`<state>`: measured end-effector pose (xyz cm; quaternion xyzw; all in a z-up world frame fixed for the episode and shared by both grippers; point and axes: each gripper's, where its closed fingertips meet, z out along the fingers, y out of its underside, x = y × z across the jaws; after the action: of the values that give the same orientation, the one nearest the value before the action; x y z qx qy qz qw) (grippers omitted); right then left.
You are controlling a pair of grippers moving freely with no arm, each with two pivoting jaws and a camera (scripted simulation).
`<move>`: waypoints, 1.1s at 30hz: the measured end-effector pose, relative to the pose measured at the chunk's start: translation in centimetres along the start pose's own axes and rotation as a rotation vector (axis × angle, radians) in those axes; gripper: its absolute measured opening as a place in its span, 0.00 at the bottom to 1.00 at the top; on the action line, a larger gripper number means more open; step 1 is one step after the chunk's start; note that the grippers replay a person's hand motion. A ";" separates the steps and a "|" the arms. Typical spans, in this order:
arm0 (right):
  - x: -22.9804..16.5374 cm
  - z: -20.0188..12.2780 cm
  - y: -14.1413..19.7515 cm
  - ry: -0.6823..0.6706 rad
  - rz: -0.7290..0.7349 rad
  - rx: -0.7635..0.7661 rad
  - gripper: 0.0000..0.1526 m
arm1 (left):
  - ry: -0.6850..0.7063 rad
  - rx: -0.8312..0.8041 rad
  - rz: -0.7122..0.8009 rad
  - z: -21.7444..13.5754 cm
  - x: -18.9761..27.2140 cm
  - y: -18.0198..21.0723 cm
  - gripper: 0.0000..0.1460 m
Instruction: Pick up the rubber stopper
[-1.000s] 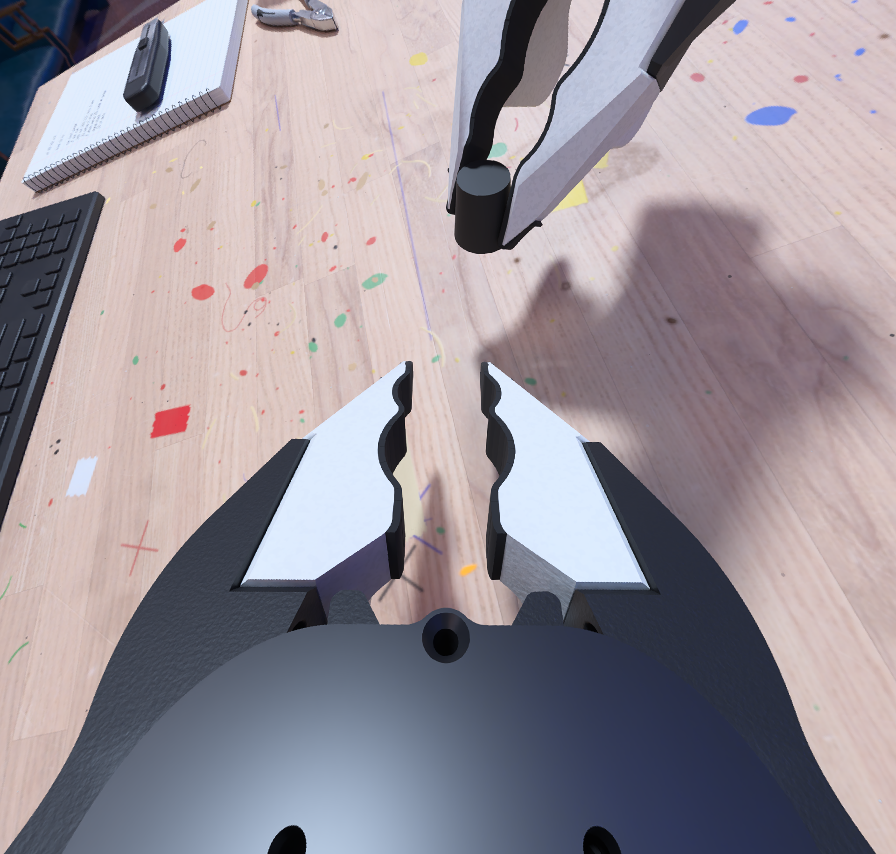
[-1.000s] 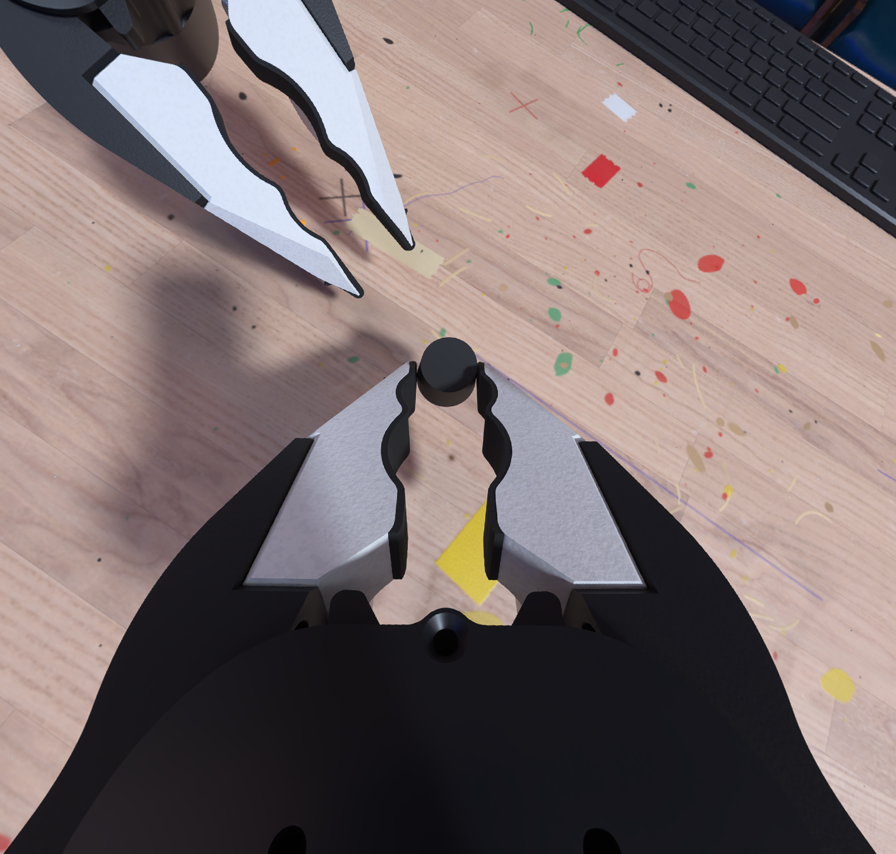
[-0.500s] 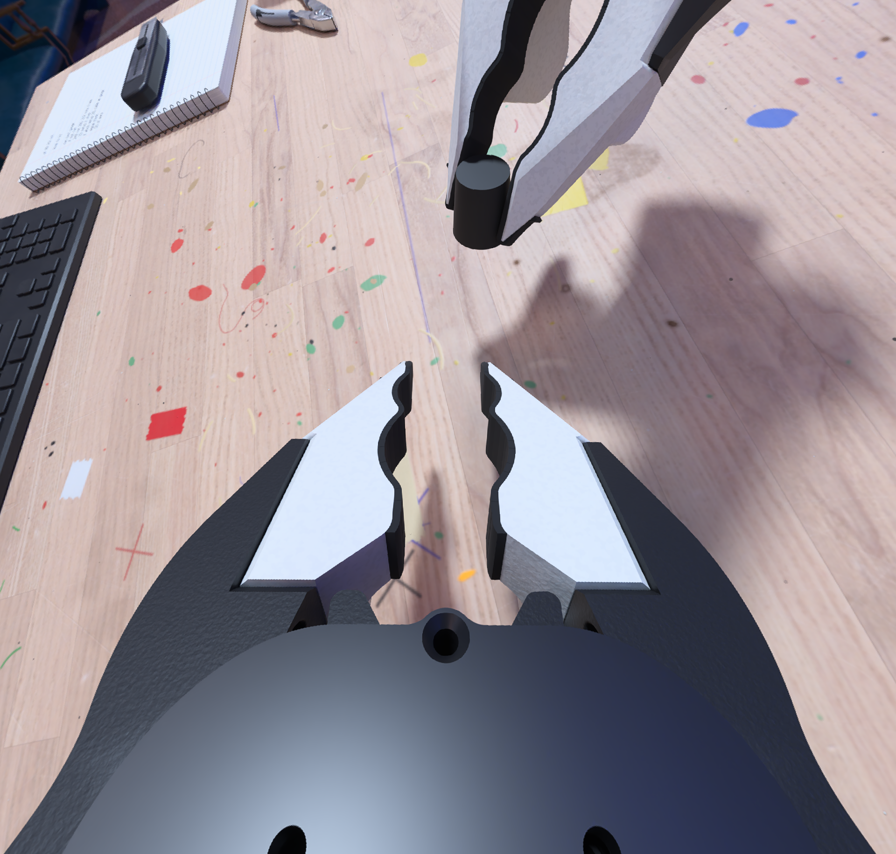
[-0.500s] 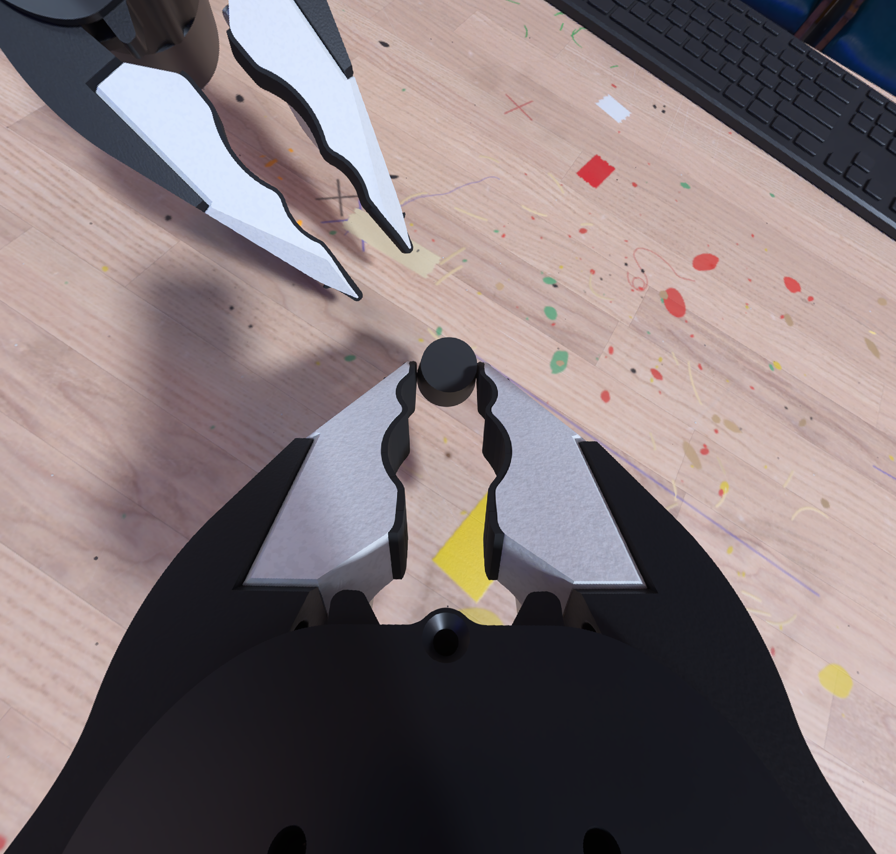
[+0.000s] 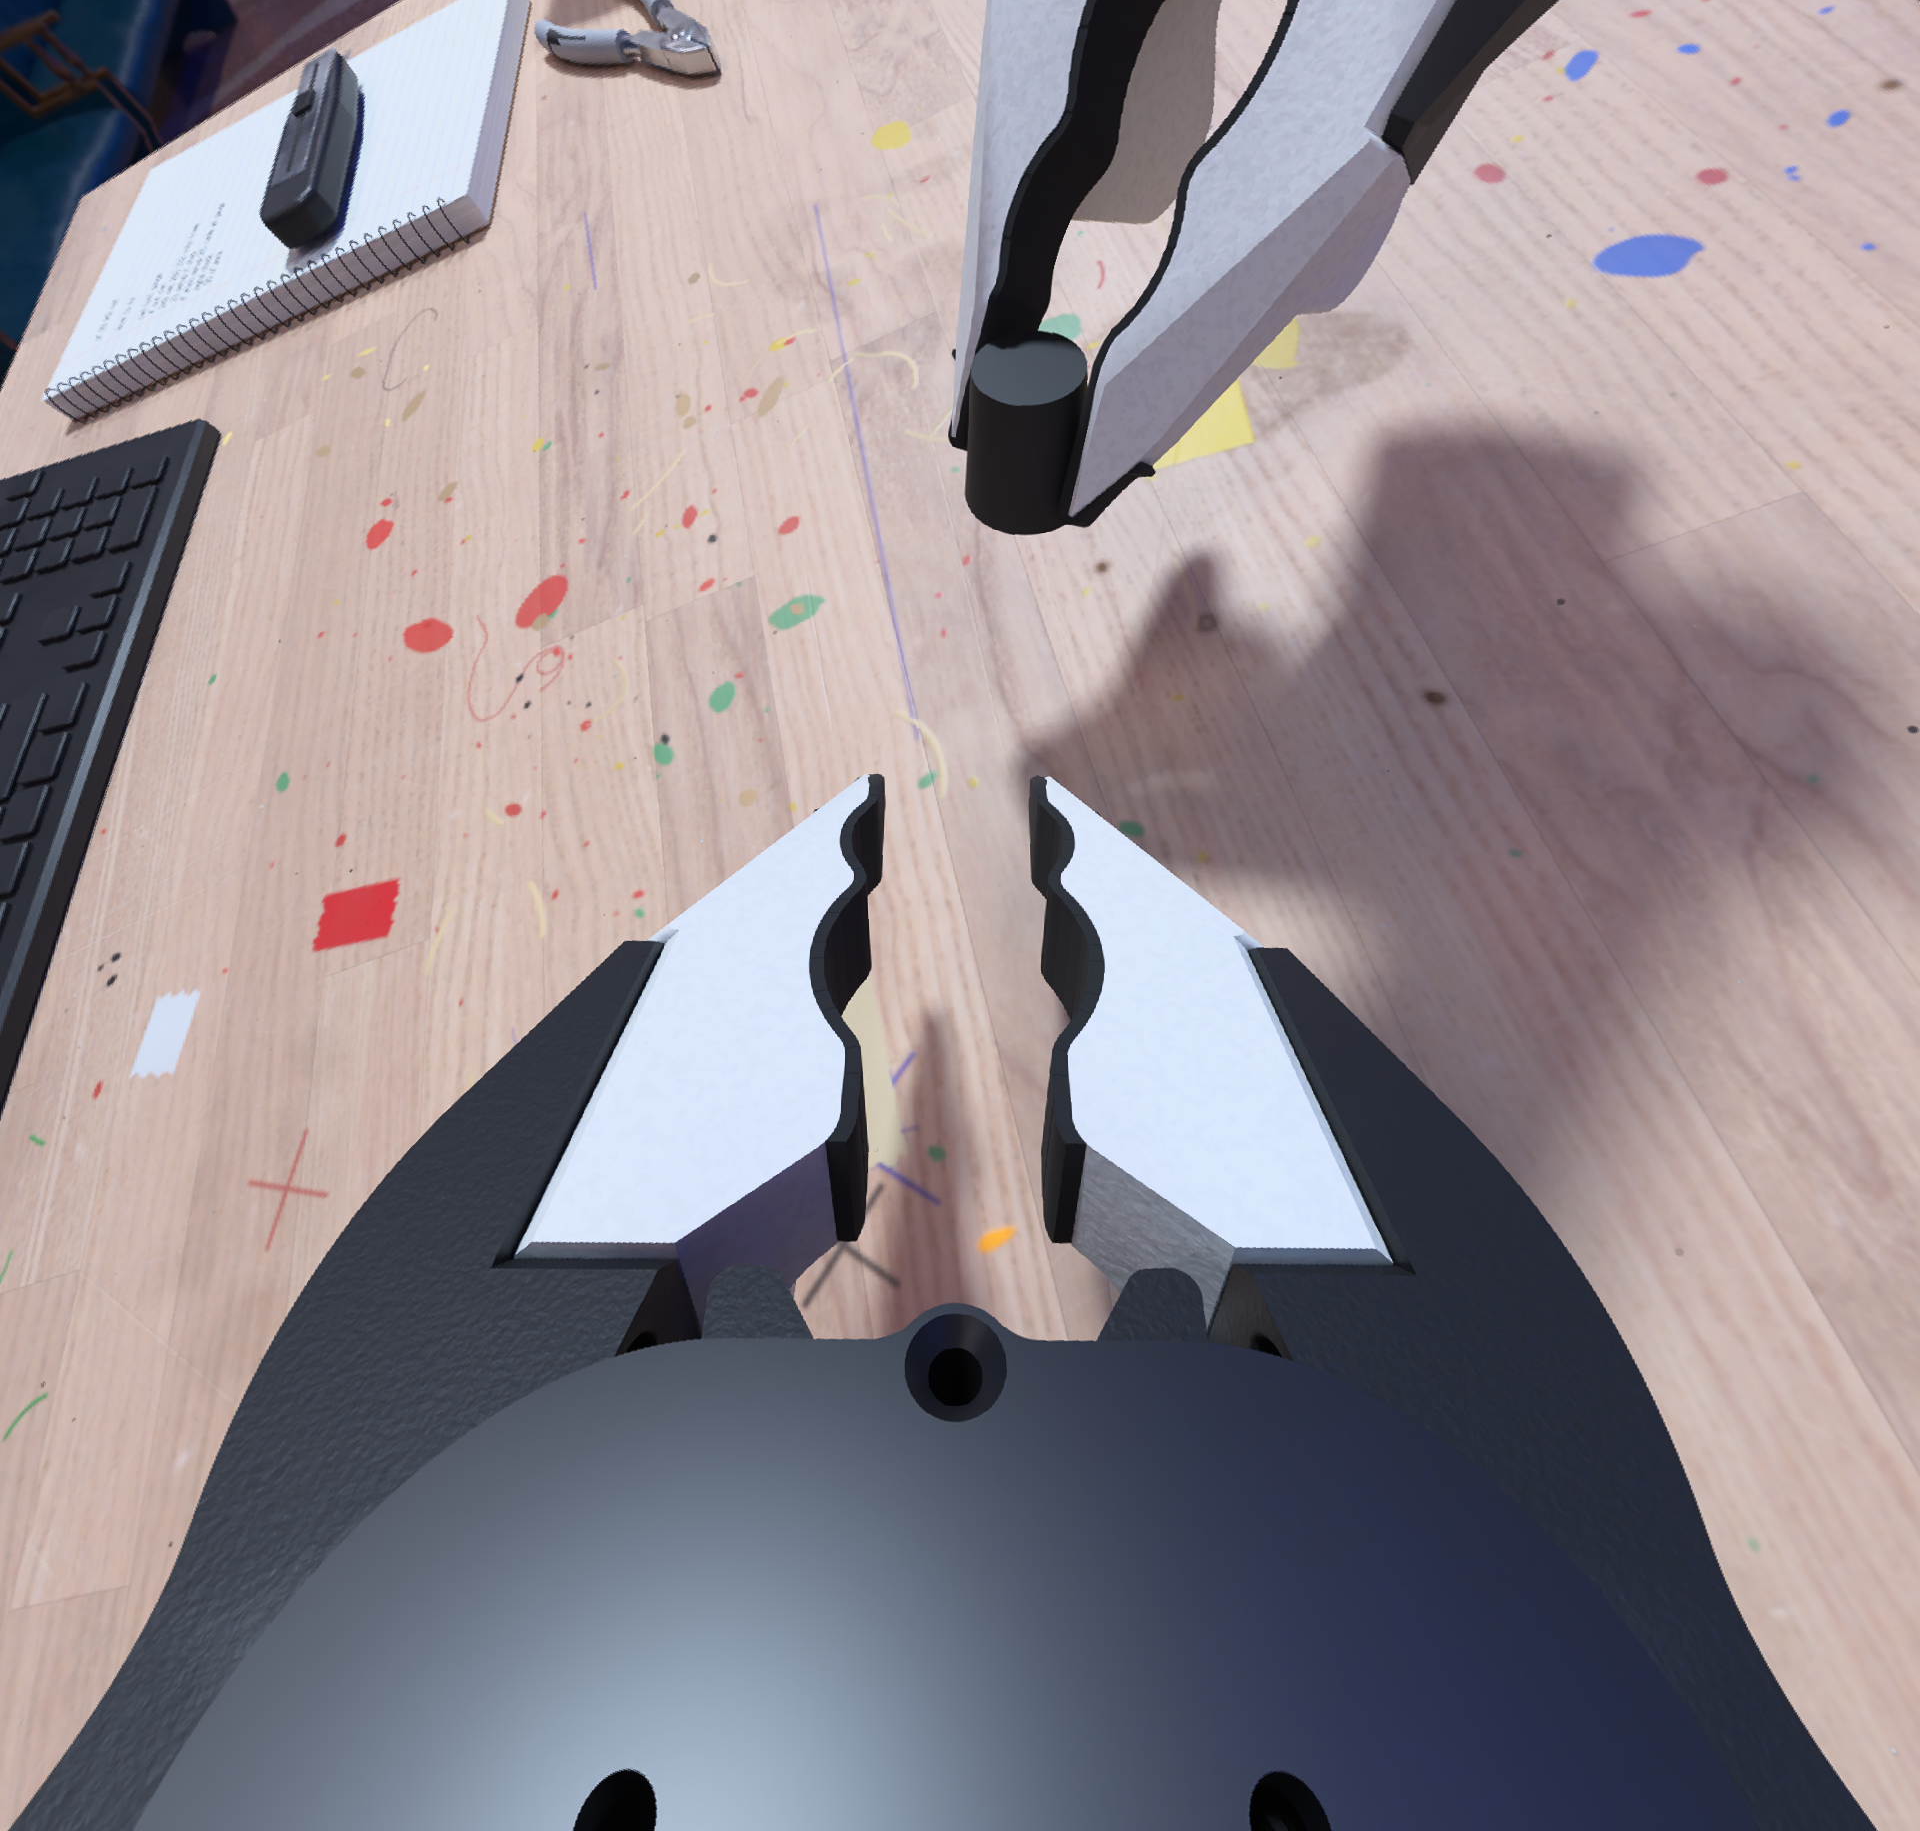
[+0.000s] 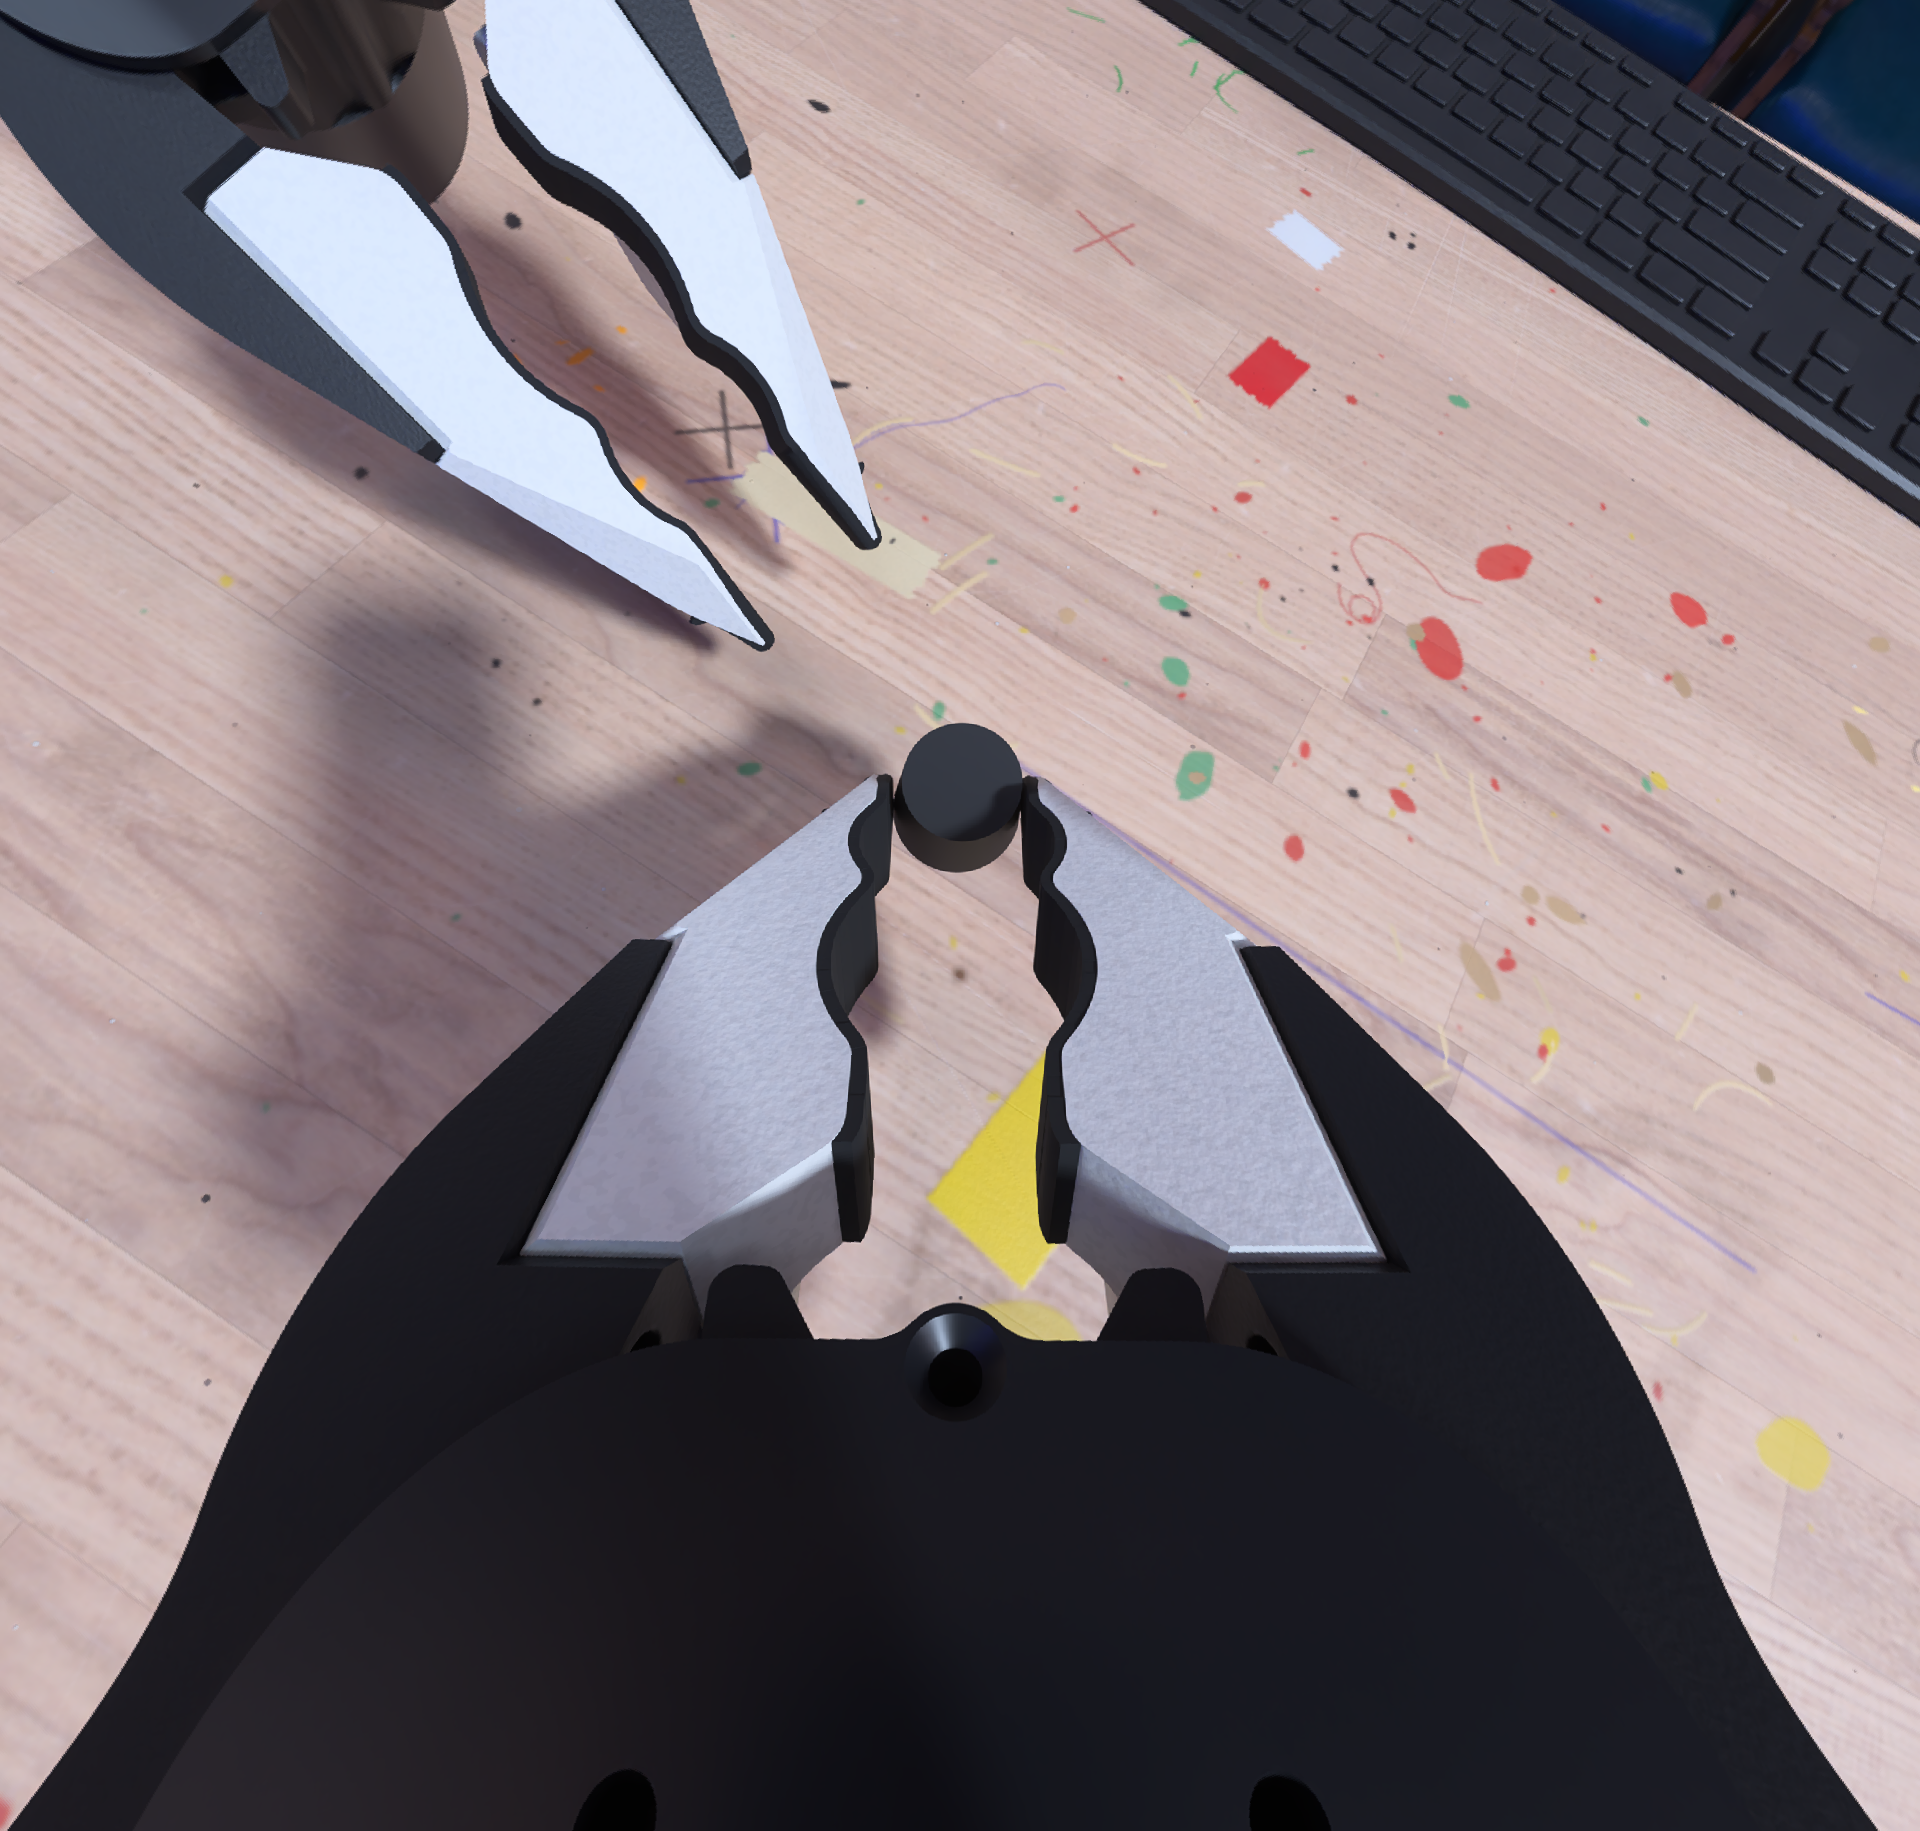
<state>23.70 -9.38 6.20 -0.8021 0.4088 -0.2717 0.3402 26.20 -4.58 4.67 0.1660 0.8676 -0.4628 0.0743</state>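
My right hand-held gripper is clamped on the rubber stopper, a short black cylinder pinched between the very tips of my two fingers. In the right wrist view I see it mostly end-on, its round flat face toward the camera, so I cannot tell from there whether it touches the tabletop. The left wrist view settles that: seen from the side, the rubber stopper hangs clear of the wood, with the gripper's shadow cast apart from it to the right.

My left hand-held gripper holds nothing; its fingers stand a narrow gap apart over bare, paint-speckled wood. The right wrist view shows it from the front, tips pointing down near the stopper but well short of touching it.

Only the left wrist view takes in the far end of the tabletop: a spiral notebook with a dark oblong object lying on it, and beside it a small grey-handled cutter. Both views catch the black keyboard along one edge.
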 end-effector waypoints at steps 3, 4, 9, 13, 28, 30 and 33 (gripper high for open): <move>0.0 0.0 -0.1 0.000 0.000 0.003 0.16 | 0.000 0.000 0.002 0.0 0.0 0.0 0.19; 0.0 0.0 -0.1 0.000 -0.001 0.004 0.16 | 0.000 0.001 0.002 0.0 0.0 0.0 0.19; 0.0 0.0 -0.1 0.000 -0.002 0.006 0.16 | -0.003 0.002 0.004 0.0 0.0 -0.1 0.19; 0.0 0.0 -0.1 0.002 -0.002 0.008 0.16 | -0.004 0.002 0.004 0.0 0.0 -0.1 0.19; 0.1 -0.1 -0.1 0.010 -0.001 0.016 0.16 | -0.014 0.009 0.002 0.0 -0.1 -0.2 0.19; 0.2 -0.1 -0.1 0.011 0.000 0.017 0.16 | -0.017 0.010 0.003 0.0 -0.1 -0.2 0.19; 0.2 -0.1 -0.2 0.013 -0.001 0.018 0.16 | -0.019 0.011 0.004 0.0 -0.1 -0.2 0.19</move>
<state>23.78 -9.52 6.45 -0.7973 0.4082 -0.2807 0.3449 26.26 -4.75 4.87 0.1636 0.8641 -0.4689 0.0825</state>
